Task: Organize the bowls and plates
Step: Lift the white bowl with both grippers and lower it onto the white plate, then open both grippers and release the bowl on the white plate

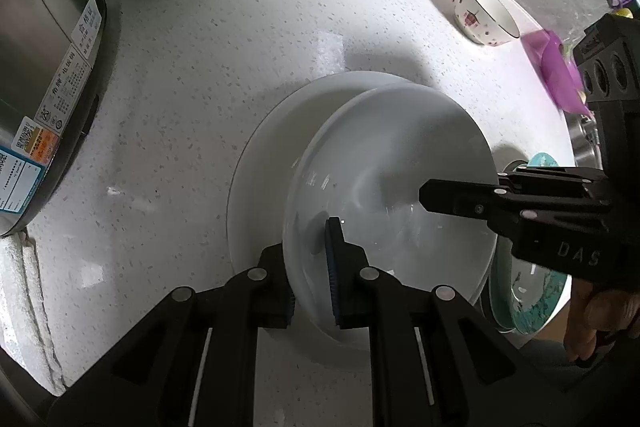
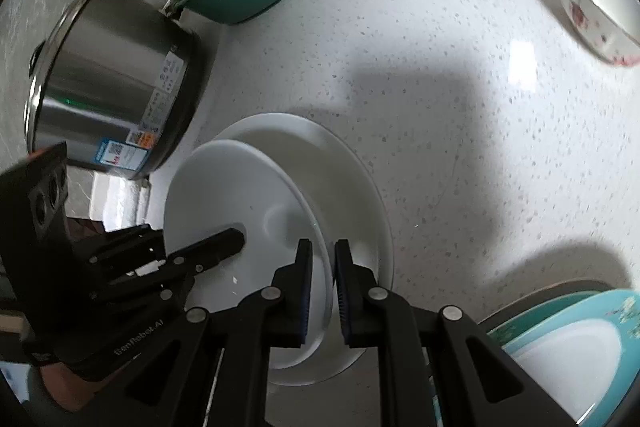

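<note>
I hold the white plate point(image 1: 384, 163) by opposite rims, left gripper point(image 1: 312, 267) and right gripper point(image 2: 322, 287) fingers both clamped narrow on it, tilted just over a second white plate point(image 1: 260, 163) on the worktop point(image 1: 192, 67). Stacking step; next I judge: settle level, then release.

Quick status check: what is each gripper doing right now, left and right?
Left gripper: shut on the near rim of the upper white plate.
Right gripper: shut on the opposite rim of the same plate.
</note>
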`<state>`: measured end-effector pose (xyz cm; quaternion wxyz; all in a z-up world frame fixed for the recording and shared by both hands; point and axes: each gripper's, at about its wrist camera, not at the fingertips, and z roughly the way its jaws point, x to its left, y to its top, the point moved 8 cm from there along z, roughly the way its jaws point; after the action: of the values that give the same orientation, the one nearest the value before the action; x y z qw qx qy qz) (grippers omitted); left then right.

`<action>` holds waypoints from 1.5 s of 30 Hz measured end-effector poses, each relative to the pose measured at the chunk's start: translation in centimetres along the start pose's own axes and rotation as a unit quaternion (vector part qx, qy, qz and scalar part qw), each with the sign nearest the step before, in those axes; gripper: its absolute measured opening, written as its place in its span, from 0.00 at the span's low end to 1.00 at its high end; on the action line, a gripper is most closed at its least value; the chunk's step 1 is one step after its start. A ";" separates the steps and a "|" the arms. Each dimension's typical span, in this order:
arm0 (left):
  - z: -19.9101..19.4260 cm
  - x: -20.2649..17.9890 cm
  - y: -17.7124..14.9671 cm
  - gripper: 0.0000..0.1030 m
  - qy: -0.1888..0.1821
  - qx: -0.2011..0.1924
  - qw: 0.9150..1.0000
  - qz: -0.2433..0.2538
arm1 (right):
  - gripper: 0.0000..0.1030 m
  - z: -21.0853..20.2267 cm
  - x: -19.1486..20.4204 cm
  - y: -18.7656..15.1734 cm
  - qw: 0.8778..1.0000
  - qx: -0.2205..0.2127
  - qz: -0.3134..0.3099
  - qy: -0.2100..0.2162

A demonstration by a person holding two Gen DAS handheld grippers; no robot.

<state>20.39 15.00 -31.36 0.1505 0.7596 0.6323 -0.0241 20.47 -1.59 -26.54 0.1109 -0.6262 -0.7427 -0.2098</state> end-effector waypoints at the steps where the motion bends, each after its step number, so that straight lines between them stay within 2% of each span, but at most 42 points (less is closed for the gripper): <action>1: 0.0 0.0 0.1 0.12 0.001 -0.002 1.000 0.000 | 0.13 0.0 0.0 0.0 1.000 0.000 -0.004 -0.004; 11: -0.2 -0.2 0.0 0.16 0.013 -0.008 1.000 -0.001 | 0.13 0.5 0.5 0.0 0.999 -0.007 -0.029 -0.038; 14: -0.3 -0.5 0.2 0.23 0.013 -0.013 1.000 0.000 | 0.16 0.6 0.6 0.0 0.999 -0.006 -0.027 -0.039; 16: -0.3 -0.9 0.4 0.36 0.005 -0.015 1.000 0.001 | 0.17 0.6 0.7 -0.1 0.999 -0.005 -0.026 -0.038; 18: -0.2 -1.5 0.6 0.44 0.001 -0.015 1.000 0.005 | 0.17 0.5 0.8 0.0 0.999 -0.005 -0.024 -0.038; 29: -0.6 -1.9 0.7 0.54 -0.019 -0.021 1.000 -0.004 | 0.17 -1.2 0.3 0.4 0.999 -0.022 -0.017 -0.042; 30: -0.7 -2.0 0.7 0.59 -0.021 -0.021 1.000 -0.002 | 0.18 -1.4 0.3 0.5 0.999 -0.024 -0.015 -0.043; 31: -0.8 -2.1 0.7 0.67 -0.024 -0.022 0.999 0.000 | 0.25 -1.7 0.3 0.6 0.999 -0.030 -0.013 -0.043; 32: -1.0 -2.4 0.8 0.71 -0.028 -0.026 0.999 0.002 | 0.31 -1.8 0.3 0.6 0.999 -0.030 -0.012 -0.035; 33: -1.2 -2.5 0.9 0.77 -0.027 -0.029 0.999 0.004 | 0.32 -1.9 0.5 0.6 0.999 -0.028 -0.013 -0.031; 35: -1.4 -2.7 1.1 0.78 -0.016 -0.031 0.999 0.010 | 0.34 -2.0 0.6 0.6 0.999 -0.033 -0.016 -0.034; 37: -1.6 -2.6 1.2 0.84 -0.014 -0.033 0.999 0.010 | 0.36 -2.1 0.5 0.6 0.999 -0.033 -0.009 -0.026; 39: -1.8 -2.5 1.2 0.85 -0.018 -0.033 0.999 0.007 | 0.38 -2.2 0.5 0.5 0.999 -0.034 -0.008 -0.022; 41: -2.1 -2.4 1.0 0.85 -0.019 -0.035 0.999 0.006 | 0.43 -2.6 0.7 0.4 0.999 -0.036 -0.007 -0.019; 45: -3.1 -2.4 0.5 0.93 -0.026 -0.041 0.999 -0.001 | 0.53 -4.2 0.8 0.2 0.999 -0.052 0.003 -0.005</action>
<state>19.89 13.49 -27.73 0.1976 0.7513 0.6294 -0.0182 20.11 -2.76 -22.40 0.0753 -0.6347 -0.7291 -0.2449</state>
